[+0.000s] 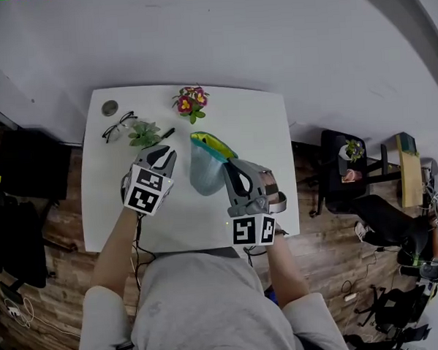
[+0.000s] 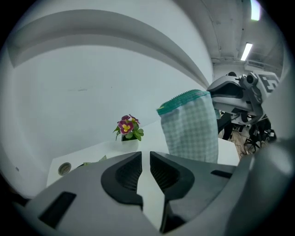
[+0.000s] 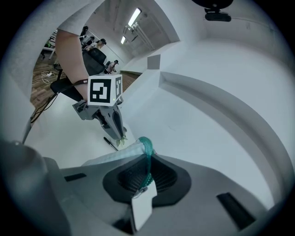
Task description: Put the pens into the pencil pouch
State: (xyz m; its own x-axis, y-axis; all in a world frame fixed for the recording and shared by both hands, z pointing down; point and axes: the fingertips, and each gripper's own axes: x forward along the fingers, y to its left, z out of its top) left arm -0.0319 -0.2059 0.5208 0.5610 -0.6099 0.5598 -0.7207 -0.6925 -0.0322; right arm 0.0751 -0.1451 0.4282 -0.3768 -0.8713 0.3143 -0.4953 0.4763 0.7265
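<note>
I see white table [image 1: 259,110]. Pouch [image 1: 204,171] upright mid-table, my R gripper [image 1: 230,165] jaws pinched on its teal rim. L gripper [image 1: 169,151] jaws all but together, empty. Black pen [image 1: 167,133] lies slantwise just past L's tips, so L's nearer.

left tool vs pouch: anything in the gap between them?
Nothing. The head view shows only bare white table between the left tool and the pouch, which the right tool grips.
</note>
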